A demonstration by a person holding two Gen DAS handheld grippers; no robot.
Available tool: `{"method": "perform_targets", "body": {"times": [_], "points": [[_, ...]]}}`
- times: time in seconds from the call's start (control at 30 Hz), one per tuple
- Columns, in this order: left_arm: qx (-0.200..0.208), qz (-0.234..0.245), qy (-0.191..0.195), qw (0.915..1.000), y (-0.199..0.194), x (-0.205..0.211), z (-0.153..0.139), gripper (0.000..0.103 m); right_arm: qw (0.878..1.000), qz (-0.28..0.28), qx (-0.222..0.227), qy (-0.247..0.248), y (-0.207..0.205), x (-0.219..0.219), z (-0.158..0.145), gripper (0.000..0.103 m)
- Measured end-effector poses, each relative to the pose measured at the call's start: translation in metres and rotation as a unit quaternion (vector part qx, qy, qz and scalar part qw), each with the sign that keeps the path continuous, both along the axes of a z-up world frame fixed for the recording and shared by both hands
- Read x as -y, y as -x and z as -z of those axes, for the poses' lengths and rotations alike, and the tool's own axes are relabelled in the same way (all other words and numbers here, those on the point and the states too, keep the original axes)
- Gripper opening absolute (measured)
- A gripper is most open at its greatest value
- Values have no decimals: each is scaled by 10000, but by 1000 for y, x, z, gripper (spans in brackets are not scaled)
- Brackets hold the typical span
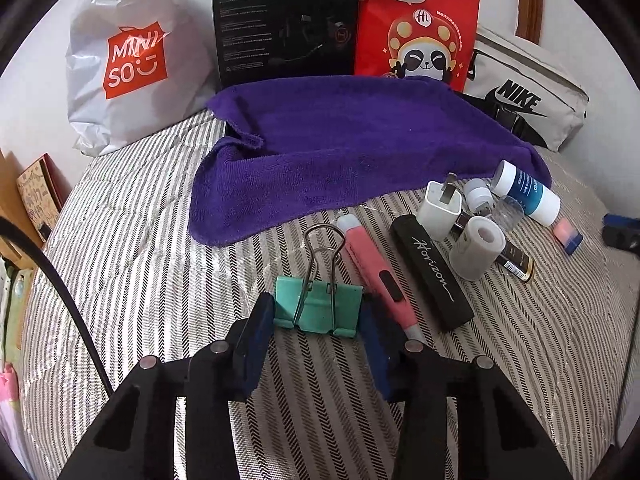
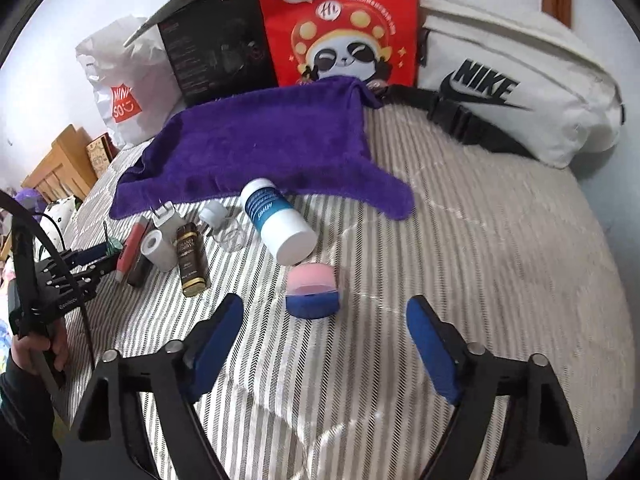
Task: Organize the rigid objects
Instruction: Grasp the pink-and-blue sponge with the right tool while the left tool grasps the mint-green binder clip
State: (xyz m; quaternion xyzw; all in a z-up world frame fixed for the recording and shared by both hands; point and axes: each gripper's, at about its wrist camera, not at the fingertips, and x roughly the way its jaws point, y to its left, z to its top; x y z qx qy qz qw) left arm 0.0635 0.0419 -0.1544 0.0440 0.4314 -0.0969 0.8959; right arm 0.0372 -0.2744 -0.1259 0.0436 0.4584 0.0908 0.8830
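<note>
A teal binder clip (image 1: pixel 320 304) lies on the striped bed cover (image 1: pixel 160 264), and my left gripper (image 1: pixel 318 314) is shut on it, one blue pad against each side. Right of the clip lie a pink pen-like tool (image 1: pixel 376 272), a black "Horizon" case (image 1: pixel 432 272), a white plug (image 1: pixel 438 208), a white roll (image 1: pixel 476 248) and a blue-white bottle (image 2: pixel 276 220). My right gripper (image 2: pixel 324 304) stands open just above the cover. A pink-and-blue eraser (image 2: pixel 312 288) sits just ahead of its fingertips, untouched.
A purple towel (image 1: pixel 352 148) is spread behind the objects. Along the wall stand a Miniso plastic bag (image 1: pixel 128 60), a black box (image 1: pixel 284 20), a red panda bag (image 2: pixel 336 24) and a white Nike bag (image 2: pixel 512 92). A hand (image 2: pixel 36 348) holds the left gripper.
</note>
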Motion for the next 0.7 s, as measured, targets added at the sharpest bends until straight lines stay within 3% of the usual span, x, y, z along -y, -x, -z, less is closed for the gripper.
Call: {"method": "perform_targets", "body": {"times": [0.1,0.17,0.43,0.7], "points": [[-1,0,4,10000,0,0,0,41,9998,-155,-130,10,-12,-6,18,60],[2,0,-4,10000,0,1,0,41,9996,-201,-176,133,-18,-10,28,55],[-11,2,26,10000,0,0,0,41,9966,-379,128,718,-22,-29,39,55],[-6,-1,3,10000,0,0,0,41,9976,-258,182,615,-23,-26,38,55]]}}
